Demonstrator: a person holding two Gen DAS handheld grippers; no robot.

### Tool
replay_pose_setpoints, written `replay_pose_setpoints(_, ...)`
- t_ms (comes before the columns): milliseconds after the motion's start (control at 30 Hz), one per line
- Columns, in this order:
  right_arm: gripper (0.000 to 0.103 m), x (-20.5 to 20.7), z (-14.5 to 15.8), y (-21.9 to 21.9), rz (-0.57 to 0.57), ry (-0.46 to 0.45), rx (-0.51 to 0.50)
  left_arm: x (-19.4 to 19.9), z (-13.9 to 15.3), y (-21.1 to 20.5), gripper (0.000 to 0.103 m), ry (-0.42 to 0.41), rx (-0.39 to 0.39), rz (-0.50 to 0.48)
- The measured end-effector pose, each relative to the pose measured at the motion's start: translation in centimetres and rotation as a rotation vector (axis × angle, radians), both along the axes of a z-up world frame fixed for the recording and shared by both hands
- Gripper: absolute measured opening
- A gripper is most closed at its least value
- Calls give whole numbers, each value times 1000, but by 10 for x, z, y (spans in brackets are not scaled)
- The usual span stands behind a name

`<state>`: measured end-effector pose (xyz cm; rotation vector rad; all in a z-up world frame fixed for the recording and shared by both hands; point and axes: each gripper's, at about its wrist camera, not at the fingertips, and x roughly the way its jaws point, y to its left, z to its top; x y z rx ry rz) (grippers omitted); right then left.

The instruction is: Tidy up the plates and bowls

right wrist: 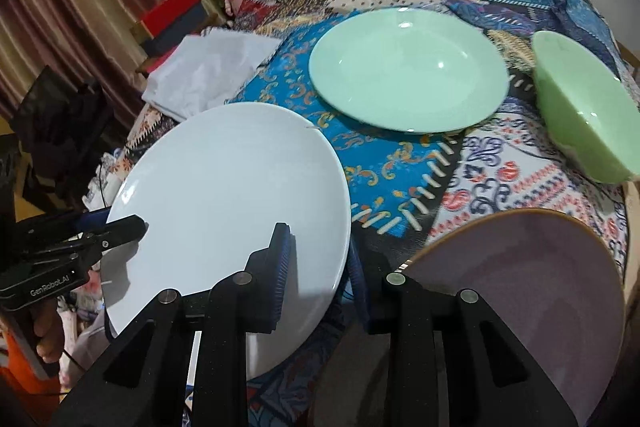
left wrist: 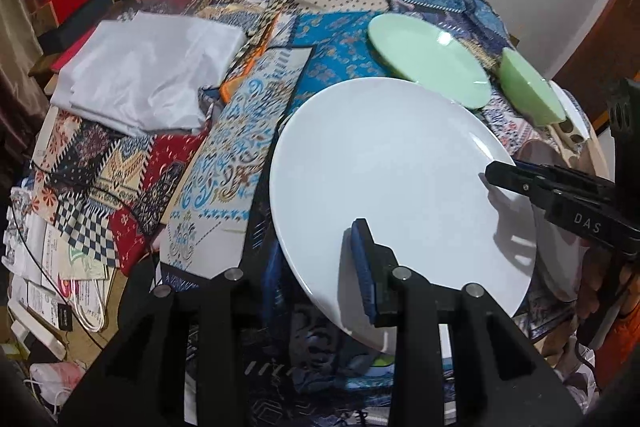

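I have the large round white ceramic plate [left wrist: 400, 187] pinched at opposite rims: my left gripper [left wrist: 360, 267] has its jaws clamped on the near edge, my right gripper [right wrist: 316, 267] on the other side, so the plate hangs tilted above the patchwork-cloth desk [right wrist: 400, 163]. The pale green plate [right wrist: 408, 67] lies straight ahead beyond it, the green glass bowl [right wrist: 584, 115] farther right, nearer my right hand. Each lower pad is hidden under the rim; the lilac dish [right wrist: 520, 287] at bottom right is cut off.
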<state>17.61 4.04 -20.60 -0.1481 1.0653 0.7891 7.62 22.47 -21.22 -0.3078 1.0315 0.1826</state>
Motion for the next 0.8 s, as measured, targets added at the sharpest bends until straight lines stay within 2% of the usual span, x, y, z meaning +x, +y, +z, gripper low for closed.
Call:
replay_pose_setpoints(367, 27, -5, 32, -45, -90, -63, 72, 11, 32, -36, 33, -63, 19, -72)
replay_pose_setpoints(800, 27, -16, 49, -105, -190, -101, 113, 20, 54, -88, 33, -97, 31, -168)
